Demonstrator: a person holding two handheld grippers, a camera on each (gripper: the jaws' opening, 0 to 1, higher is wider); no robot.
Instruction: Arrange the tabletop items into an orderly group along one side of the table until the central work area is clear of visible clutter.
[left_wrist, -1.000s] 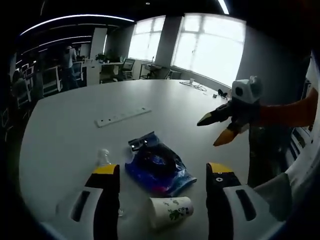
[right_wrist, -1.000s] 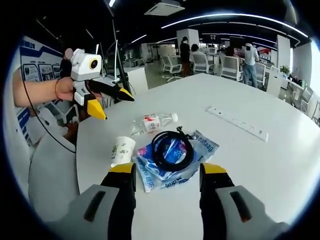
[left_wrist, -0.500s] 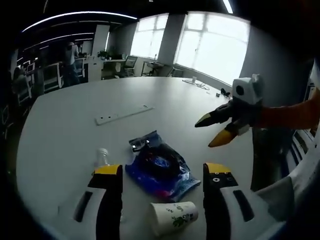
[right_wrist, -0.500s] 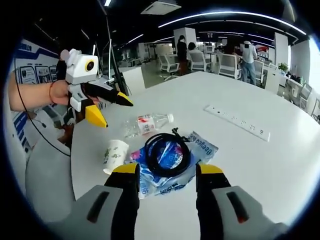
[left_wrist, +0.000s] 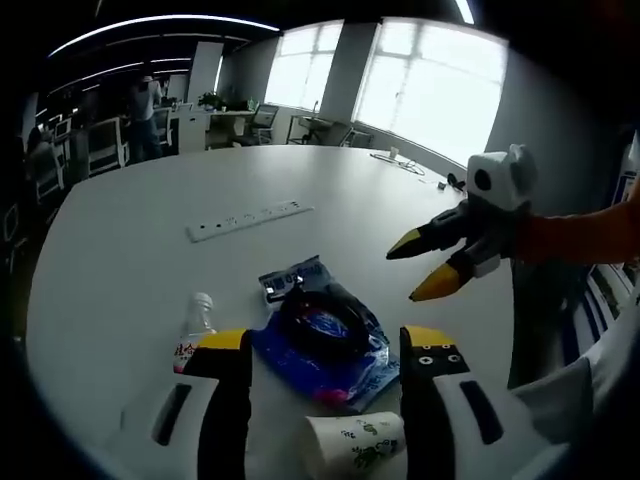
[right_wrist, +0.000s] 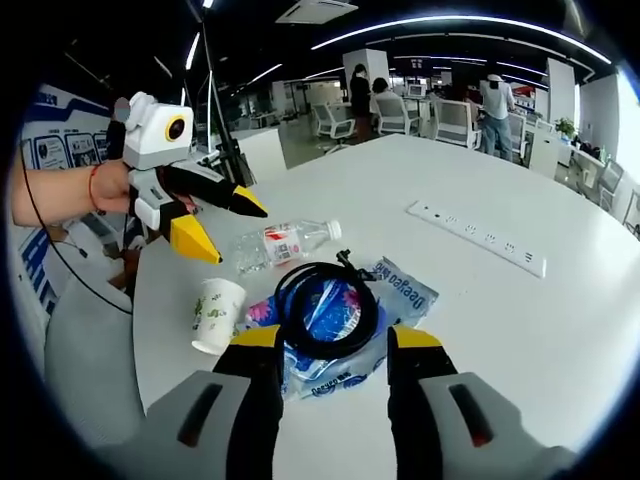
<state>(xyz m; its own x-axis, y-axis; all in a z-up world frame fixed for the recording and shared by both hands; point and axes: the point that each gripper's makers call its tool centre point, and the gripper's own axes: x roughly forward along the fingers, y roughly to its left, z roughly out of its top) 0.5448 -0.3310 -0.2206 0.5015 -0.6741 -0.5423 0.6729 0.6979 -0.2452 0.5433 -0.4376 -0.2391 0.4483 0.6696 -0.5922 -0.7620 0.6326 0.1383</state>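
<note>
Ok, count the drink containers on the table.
2: a paper cup at the near table edge, and a plastic bottle lying on its side beyond the cable coil. Others may be hidden.

Left gripper (left_wrist: 322, 350) hovers, jaws apart, over a blue bag (left_wrist: 330, 350) with a black cable (left_wrist: 325, 322) coiled on top. Cup (left_wrist: 355, 443) on its side just beside the bag; bottle (left_wrist: 194, 327) left. Power strip (left_wrist: 248, 219) farther off — right gripper (left_wrist: 410, 268) open, at the right.

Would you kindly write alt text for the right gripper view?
Open tongs hover over a black cable coil lying on a blue snack bag on a white table. Beside them lie a paper cup and a plastic bottle; a second gripper's tongs enter from the left.
</note>
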